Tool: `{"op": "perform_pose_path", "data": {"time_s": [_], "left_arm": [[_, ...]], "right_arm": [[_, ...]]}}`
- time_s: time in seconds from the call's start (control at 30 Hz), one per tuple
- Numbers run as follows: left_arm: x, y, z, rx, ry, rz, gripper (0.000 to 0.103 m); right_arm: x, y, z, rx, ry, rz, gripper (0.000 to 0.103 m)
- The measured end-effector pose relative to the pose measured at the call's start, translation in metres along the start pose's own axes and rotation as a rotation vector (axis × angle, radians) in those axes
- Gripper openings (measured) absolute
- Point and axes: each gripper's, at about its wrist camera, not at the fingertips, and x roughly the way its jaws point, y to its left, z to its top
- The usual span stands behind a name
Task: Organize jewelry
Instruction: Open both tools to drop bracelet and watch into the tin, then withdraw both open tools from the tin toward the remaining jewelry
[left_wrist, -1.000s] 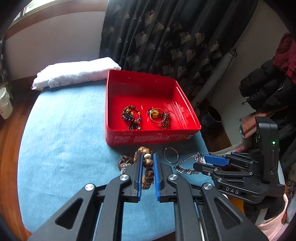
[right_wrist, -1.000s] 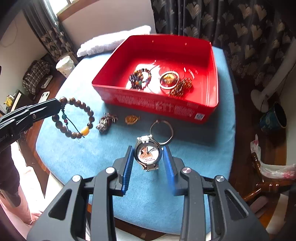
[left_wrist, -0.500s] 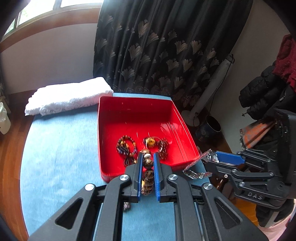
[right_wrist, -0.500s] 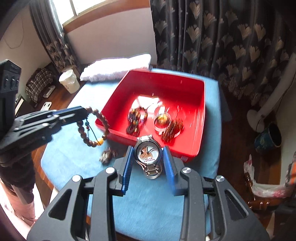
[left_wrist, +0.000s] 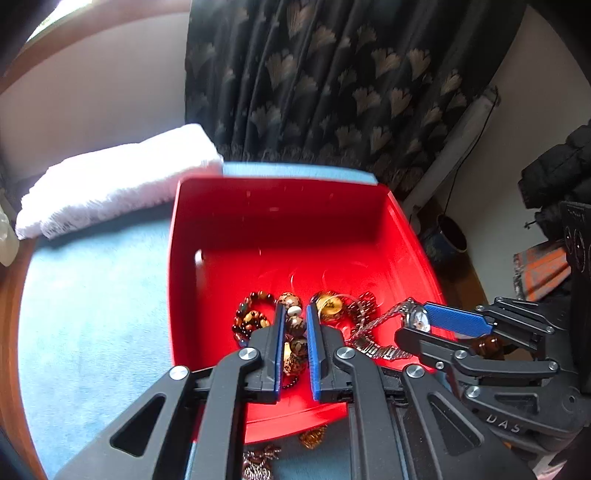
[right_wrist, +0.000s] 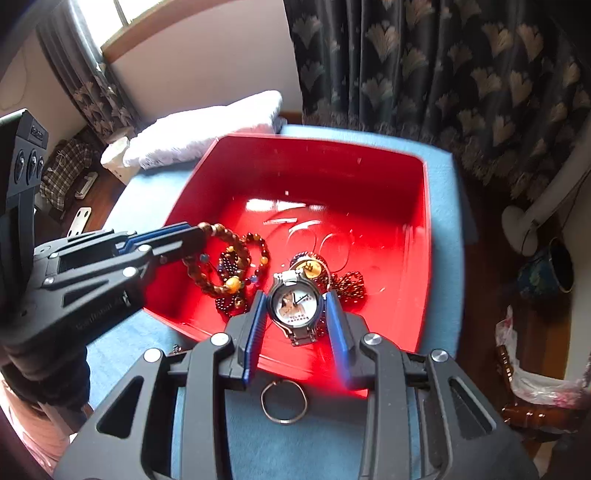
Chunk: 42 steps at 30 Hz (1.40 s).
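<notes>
left tongs (left_wrist: 293, 317): closed on the wooden bead bracelet (right_wrist: 218, 258), whose loop hangs just above the heap inside the red box (left_wrist: 184, 236).
right tongs (right_wrist: 295, 306): gripping the watch (right_wrist: 294, 303) by its case, face up, band dangling toward the box floor.
change: a second ago both pieces were being lifted off the table in front of the box; now both pairs of tongs are over the box's near half, past its front wall.
meaning: judged from this, the carry is done for these two items and release is the step in hand.
already in the box: a dark multicolour bracelet (right_wrist: 236, 258), a gold piece (right_wrist: 309, 266) and a dark beaded cluster (right_wrist: 349, 282), all in the near half.
outside the box: a metal ring (right_wrist: 283, 402) lies on the blue table (right_wrist: 439, 173) just in front of the front wall; a small gold charm (left_wrist: 312, 435) and a dark metallic trinket (left_wrist: 258, 461) also lie in front of it.
behind the box: a folded white towel (left_wrist: 110, 177), off to the left.
risk: the dangling loop and band may snag the heap when dropped together.
remaining: three small pieces to collect.
</notes>
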Motion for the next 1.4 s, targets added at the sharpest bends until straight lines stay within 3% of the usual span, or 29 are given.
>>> {"op": "perform_pose_path", "data": {"time_s": [0.3, 0.4, 0.57, 0.67, 0.83, 0.97, 1.1, 1.27, 1.4], "left_arm": [[0.031, 0.011, -0.010, -0.036, 0.078, -0.005, 0.011], [0.032, 0.017, -0.012, -0.059, 0.091, -0.007, 0.014], [0.017, 0.017, -0.016, -0.042, 0.056, 0.019, 0.030], [-0.001, 0.016, -0.021, -0.033, 0.020, 0.040, 0.043], [-0.031, 0.013, -0.033, -0.023, -0.042, 0.124, 0.064], [-0.052, 0.012, -0.050, -0.024, -0.075, 0.168, 0.081], [-0.064, 0.014, -0.066, -0.031, -0.081, 0.190, 0.088], [-0.074, 0.021, -0.087, -0.053, -0.073, 0.214, 0.088], [-0.077, 0.026, -0.103, -0.070, -0.052, 0.230, 0.088]], "right_arm": [[0.034, 0.000, 0.001, 0.010, 0.062, 0.024, 0.033], [0.037, -0.002, 0.001, 0.011, 0.060, 0.014, 0.039], [0.024, -0.004, -0.003, 0.007, 0.020, -0.040, 0.040], [0.012, -0.005, -0.010, 0.011, -0.013, -0.056, 0.049], [-0.012, -0.006, -0.028, 0.026, -0.066, -0.065, 0.052], [-0.030, -0.003, -0.048, 0.037, -0.102, -0.058, 0.062], [-0.040, 0.002, -0.069, 0.050, -0.102, -0.055, 0.072], [-0.043, 0.009, -0.090, 0.057, -0.083, -0.056, 0.085], [-0.040, 0.012, -0.103, 0.067, -0.053, -0.081, 0.089]]}}
